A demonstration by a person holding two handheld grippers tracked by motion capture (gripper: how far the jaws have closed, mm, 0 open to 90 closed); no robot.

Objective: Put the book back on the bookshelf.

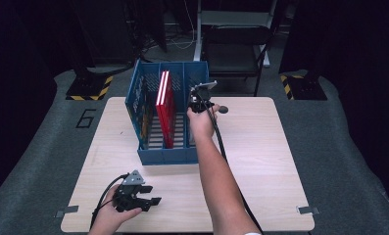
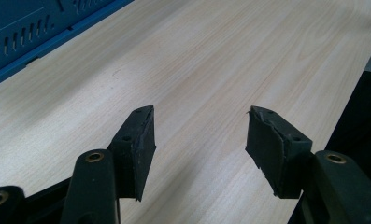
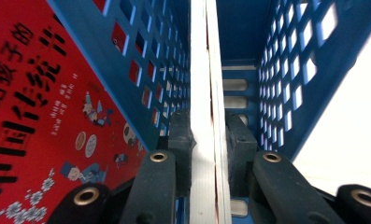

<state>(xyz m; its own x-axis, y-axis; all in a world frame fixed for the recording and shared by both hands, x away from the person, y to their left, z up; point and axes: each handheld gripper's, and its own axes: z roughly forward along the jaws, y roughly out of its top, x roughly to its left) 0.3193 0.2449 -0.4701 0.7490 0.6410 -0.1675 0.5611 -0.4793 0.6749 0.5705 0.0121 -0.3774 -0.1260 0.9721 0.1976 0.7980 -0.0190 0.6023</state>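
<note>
One blue rack [image 1: 142, 100] (three compartments), three red books [image 1: 164, 105], two hand-held grippers [image 1: 152, 201], one table [image 1: 260, 147].

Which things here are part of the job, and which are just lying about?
In the job:
- right tool, shut on a thin book
- blue rack
- red books in its middle compartment

Lying about:
- left tool, open over the table
- folding chair

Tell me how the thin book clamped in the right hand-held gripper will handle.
The book is thin, so probably light. Its page edges look straight between the right hand-held gripper jaws, suggesting stiff covers. Released upright in the blue crate, it may lean sideways.
</note>
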